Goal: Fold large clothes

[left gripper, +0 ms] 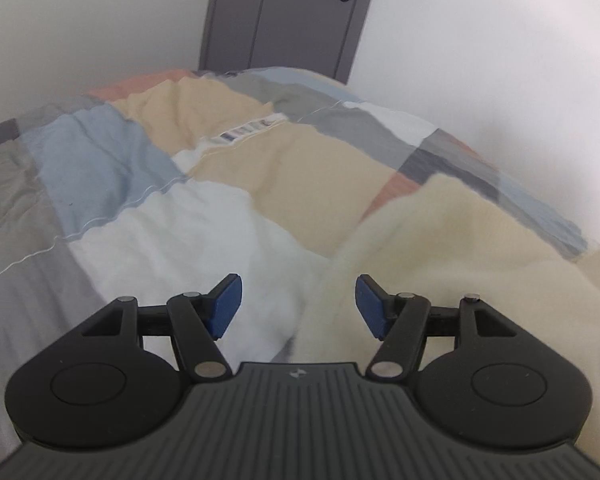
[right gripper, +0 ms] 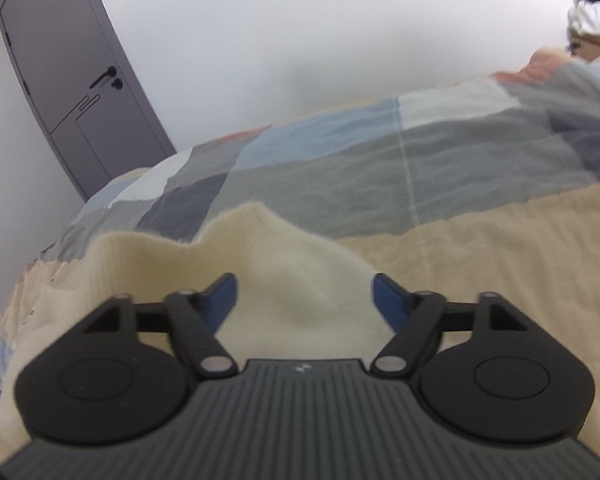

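Note:
A cream knitted garment (left gripper: 452,240) lies rumpled on the patchwork quilt (left gripper: 112,168), filling the right and lower right of the left wrist view. My left gripper (left gripper: 299,306) hovers over the garment's left edge, where it meets a white quilt patch. Its blue pads (left gripper: 227,306) stand apart and press on nothing. In the right wrist view the same cream garment (right gripper: 260,248) bunches up in a hump just ahead of my right gripper (right gripper: 306,300). The wide-open jaws straddle the knit and the pads (right gripper: 388,306) are clear of the cloth.
The quilt (right gripper: 460,148) covers a bed that runs to a white wall. A grey door (left gripper: 292,20) with a black handle stands beyond the bed's far end, also the door (right gripper: 72,80) at left. A blurred silvery thing (right gripper: 592,20) sits past the raised bedding at far right.

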`<move>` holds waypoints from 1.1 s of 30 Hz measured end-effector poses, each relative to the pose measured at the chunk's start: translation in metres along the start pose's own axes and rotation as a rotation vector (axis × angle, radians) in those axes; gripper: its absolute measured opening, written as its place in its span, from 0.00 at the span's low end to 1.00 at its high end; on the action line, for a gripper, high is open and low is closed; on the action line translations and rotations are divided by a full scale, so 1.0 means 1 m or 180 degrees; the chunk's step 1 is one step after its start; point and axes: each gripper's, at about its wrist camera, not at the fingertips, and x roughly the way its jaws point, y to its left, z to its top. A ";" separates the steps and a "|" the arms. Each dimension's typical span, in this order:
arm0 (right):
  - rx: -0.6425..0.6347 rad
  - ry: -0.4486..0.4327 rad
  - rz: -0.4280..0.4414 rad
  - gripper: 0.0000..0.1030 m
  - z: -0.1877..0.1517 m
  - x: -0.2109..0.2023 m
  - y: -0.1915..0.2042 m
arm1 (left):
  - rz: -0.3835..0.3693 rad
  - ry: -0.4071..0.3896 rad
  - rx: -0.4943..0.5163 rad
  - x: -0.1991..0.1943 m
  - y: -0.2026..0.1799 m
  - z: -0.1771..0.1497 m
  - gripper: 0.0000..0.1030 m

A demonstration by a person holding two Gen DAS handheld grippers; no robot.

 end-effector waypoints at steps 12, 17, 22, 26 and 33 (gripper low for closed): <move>-0.0174 0.0607 -0.0232 0.57 -0.008 0.031 -0.009 | -0.0189 0.0272 -0.0049 0.013 0.000 -0.012 0.10; 0.0020 0.0512 -0.0062 0.16 -0.005 0.019 -0.019 | -0.0335 0.0056 -0.0208 -0.004 0.008 -0.003 0.07; 0.0008 0.0144 -0.0009 0.15 0.007 -0.006 -0.018 | -0.0411 -0.0026 -0.0456 -0.016 0.024 0.008 0.05; -0.0087 -0.0065 -0.0299 0.12 0.011 -0.016 -0.018 | -0.0051 -0.0183 -0.0542 -0.022 0.035 0.009 0.00; 0.0094 0.0571 -0.0497 0.13 -0.006 0.029 -0.044 | -0.0232 0.0129 -0.0565 -0.007 0.035 0.002 0.00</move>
